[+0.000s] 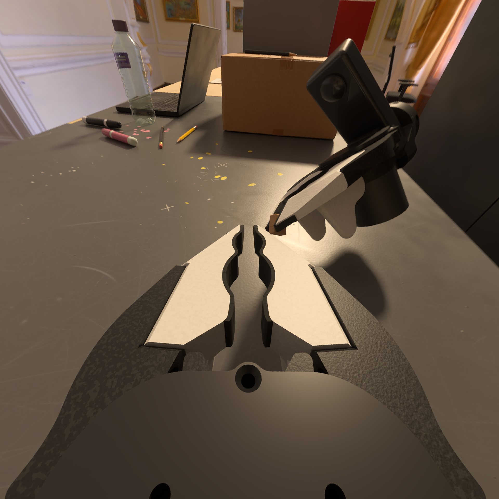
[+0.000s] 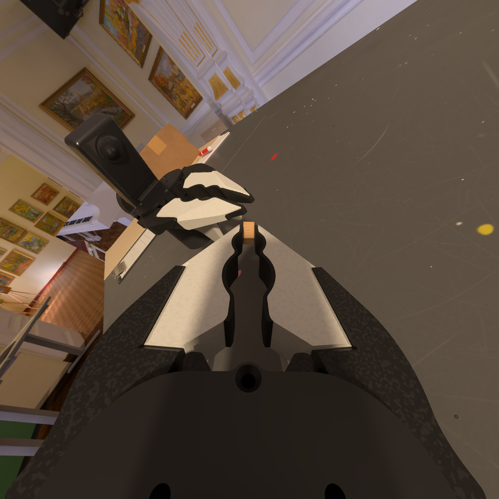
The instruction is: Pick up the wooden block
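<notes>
The wooden block (image 2: 248, 232) is a small tan piece pinched between the tips of my right gripper (image 2: 248, 229), which is shut on it. In the left wrist view the block (image 1: 280, 232) sits at or just above the dark table (image 1: 108, 243), held by the right gripper (image 1: 273, 226), which slopes down from the right. My left gripper (image 1: 248, 228) has its fingers nearly together with nothing between them, its tips just left of the block. It also shows in the right wrist view (image 2: 247, 205), close beside the block.
At the far side stand a cardboard box (image 1: 275, 94), an open laptop (image 1: 189, 78) and a clear bottle (image 1: 133, 73). A black marker (image 1: 101, 122), a pink marker (image 1: 120, 136) and two pencils (image 1: 161, 136) lie nearby. The table edge (image 1: 459, 229) runs along the right.
</notes>
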`<control>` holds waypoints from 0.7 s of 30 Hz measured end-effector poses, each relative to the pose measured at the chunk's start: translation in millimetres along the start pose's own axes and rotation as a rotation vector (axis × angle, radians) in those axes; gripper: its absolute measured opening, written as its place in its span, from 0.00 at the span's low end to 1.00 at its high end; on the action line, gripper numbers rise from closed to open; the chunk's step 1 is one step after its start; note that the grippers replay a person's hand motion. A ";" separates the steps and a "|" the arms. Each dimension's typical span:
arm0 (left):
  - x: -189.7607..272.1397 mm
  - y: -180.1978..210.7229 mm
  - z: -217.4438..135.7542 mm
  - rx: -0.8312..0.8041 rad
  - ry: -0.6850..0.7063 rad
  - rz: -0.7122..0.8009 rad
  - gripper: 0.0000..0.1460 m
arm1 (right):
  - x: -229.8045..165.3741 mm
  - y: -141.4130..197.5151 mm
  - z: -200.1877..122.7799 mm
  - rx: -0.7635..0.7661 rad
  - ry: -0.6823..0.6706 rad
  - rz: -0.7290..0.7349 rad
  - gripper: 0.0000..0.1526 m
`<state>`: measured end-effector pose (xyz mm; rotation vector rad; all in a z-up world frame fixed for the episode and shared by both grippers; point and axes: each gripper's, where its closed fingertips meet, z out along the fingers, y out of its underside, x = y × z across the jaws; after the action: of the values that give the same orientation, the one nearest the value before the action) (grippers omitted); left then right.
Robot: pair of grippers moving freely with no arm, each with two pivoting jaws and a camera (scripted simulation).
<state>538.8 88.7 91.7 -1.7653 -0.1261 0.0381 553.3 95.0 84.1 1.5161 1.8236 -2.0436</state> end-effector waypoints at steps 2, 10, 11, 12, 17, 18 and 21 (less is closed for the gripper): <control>0.1 0.5 -0.4 -0.006 -0.014 0.049 0.04 | -0.5 -0.5 -0.3 0.006 -0.014 0.016 0.05; 2.5 7.0 0.8 -0.061 -0.052 0.235 0.04 | 3.1 7.0 -0.8 -0.055 0.008 -0.019 0.05; 2.8 7.6 1.3 -0.066 -0.055 0.238 0.04 | 3.5 7.4 -1.2 -0.058 0.016 -0.034 0.05; 3.0 8.1 1.6 -0.069 -0.056 0.239 0.04 | 3.8 7.6 -1.6 -0.059 0.021 -0.044 0.05; 2.0 12.2 3.6 -0.091 -0.047 0.185 0.04 | 14.2 16.9 -6.4 -0.137 0.072 -0.123 0.05; 1.5 11.5 3.3 -0.086 -0.041 0.161 0.04 | 20.0 25.7 -9.5 -0.219 0.099 -0.176 0.05; 0.4 6.3 0.8 -0.048 -0.007 0.068 0.04 | 41.3 46.4 -22.0 -0.446 0.192 -0.394 0.05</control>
<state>539.5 88.4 85.4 -1.8174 -0.0722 0.0916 571.6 120.0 25.9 1.3428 2.6052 -1.4770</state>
